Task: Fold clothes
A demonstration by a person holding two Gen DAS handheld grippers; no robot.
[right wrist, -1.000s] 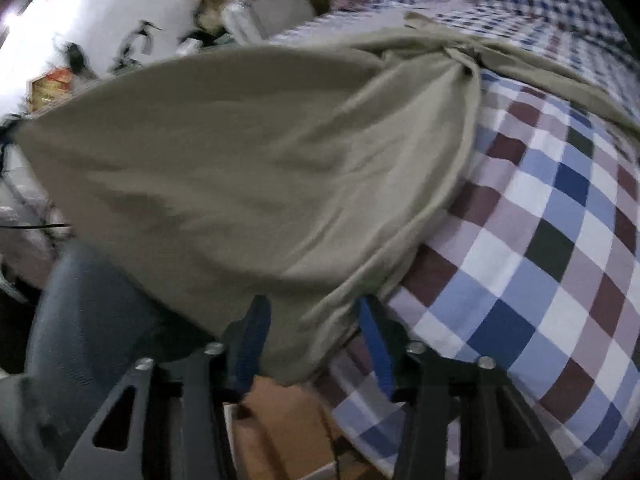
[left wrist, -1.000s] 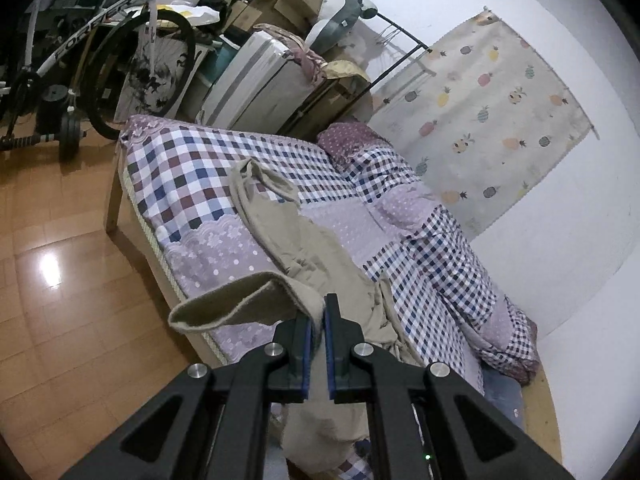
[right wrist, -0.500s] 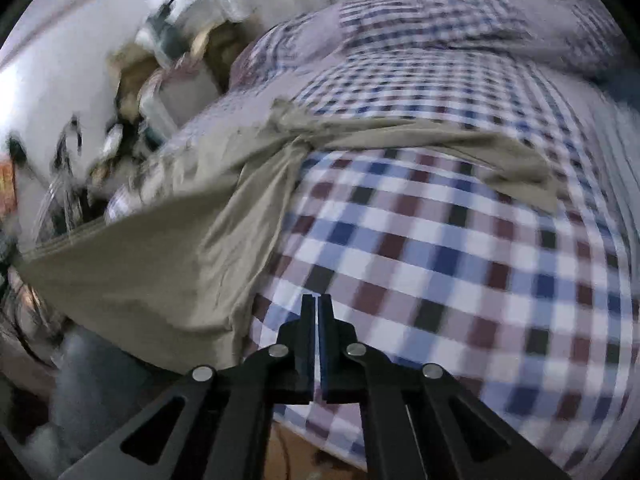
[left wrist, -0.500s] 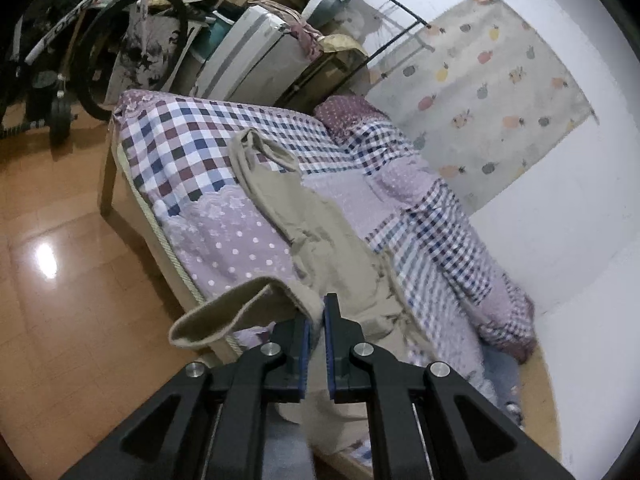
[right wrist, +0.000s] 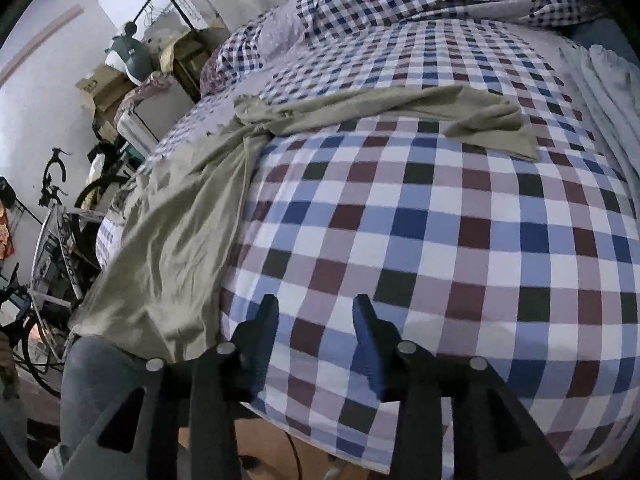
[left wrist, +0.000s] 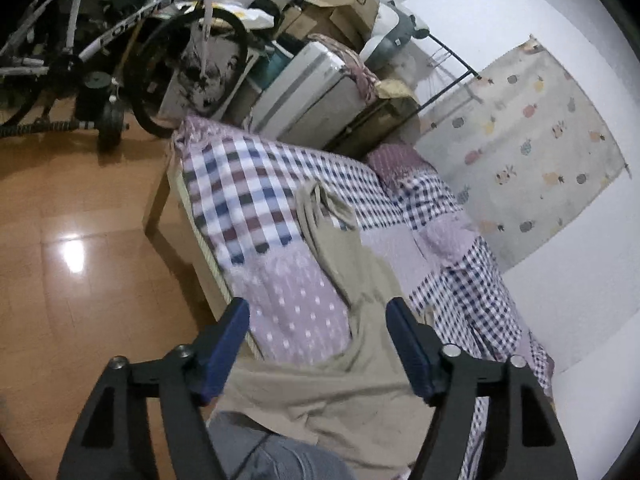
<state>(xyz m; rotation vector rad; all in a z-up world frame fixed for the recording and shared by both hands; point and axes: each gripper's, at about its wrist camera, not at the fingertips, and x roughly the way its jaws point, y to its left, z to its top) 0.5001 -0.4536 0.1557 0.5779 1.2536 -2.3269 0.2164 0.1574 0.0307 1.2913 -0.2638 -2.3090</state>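
Khaki trousers (right wrist: 188, 220) lie on the checked bedspread (right wrist: 440, 240), waist end draped over the near bed edge by the person's knee (right wrist: 96, 380). One leg (right wrist: 400, 108) runs long across the bed, cuff toward the far side; the other (left wrist: 320, 216) points toward the bicycle (left wrist: 120, 40). Left gripper (left wrist: 318, 316) spread wide, empty, above the waist. Right gripper (right wrist: 316, 312) spread, empty, over bare bedspread just beside the trousers.

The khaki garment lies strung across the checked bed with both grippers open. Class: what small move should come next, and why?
Probably bring the left gripper down onto the khaki garment at its near hem and close on it. Both it and the right gripper are open and hold nothing, and the garment lies bunched and twisted, its hem hanging over the bed edge.
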